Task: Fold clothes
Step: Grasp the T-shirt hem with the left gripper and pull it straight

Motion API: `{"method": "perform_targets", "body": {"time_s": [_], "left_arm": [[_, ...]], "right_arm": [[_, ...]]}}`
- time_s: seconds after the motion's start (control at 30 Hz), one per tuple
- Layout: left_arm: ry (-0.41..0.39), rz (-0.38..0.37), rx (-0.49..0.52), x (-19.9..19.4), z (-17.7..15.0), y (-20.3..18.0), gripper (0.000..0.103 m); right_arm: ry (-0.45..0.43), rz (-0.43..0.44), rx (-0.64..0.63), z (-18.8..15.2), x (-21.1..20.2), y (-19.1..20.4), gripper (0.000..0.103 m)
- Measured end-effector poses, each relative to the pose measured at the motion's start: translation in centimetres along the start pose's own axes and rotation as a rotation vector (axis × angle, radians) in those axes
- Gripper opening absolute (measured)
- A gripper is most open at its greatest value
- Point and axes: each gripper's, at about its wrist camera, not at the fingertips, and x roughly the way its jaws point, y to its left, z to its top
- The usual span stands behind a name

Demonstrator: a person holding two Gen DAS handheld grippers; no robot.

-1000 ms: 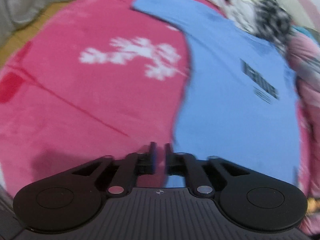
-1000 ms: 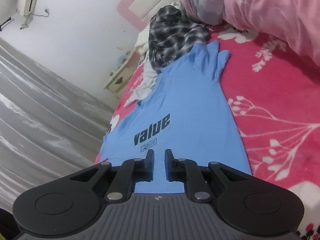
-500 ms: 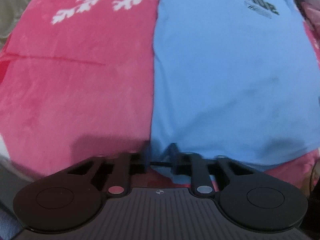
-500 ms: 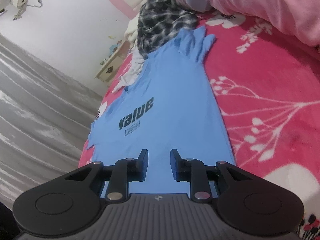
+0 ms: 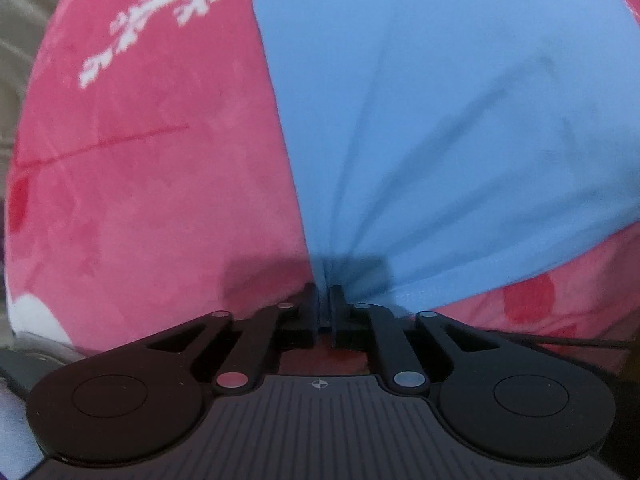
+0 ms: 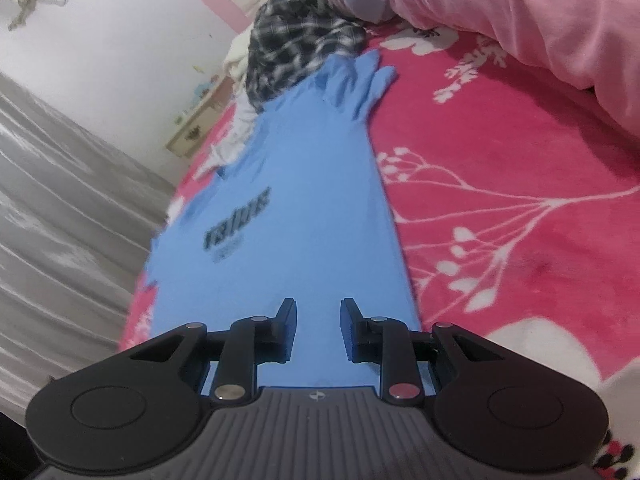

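Red floral fleece blanket (image 6: 520,208) carries the light-blue cotton T-shirt (image 6: 304,200), spread flat near its edge. Left gripper (image 5: 324,300) pinches what looks like the hem corner, creases radiating. Right gripper (image 6: 318,316) hovers spread over the hem. Fabric soft, light, limp; take hold at the hem corners.

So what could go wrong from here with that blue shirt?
Only the left hand-held gripper pinches the shirt, at its hem corner; creases fan out from there, so it may bunch or slip free when lifted. The right hand-held gripper hangs open over the shirt, so a fold now could go crooked. The far sleeve touches the plaid garment and might drag it.
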Motion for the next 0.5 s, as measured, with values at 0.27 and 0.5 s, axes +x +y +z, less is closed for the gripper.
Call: {"method": "perform_targets", "body": {"time_s": [0.27, 0.5], "left_arm": [[-0.185, -0.020, -0.067, -4.8, -0.4, 2.1, 0.034], [-0.146, -0.097, -0.025, -1.7, 0.1, 0.5, 0.036]], "right_arm": [[0.095, -0.059, -0.292, -1.4, 1.9, 4.3, 0.027], [0.254, -0.072, -0.447, -4.6, 4.5, 5.9, 0.027]]}}
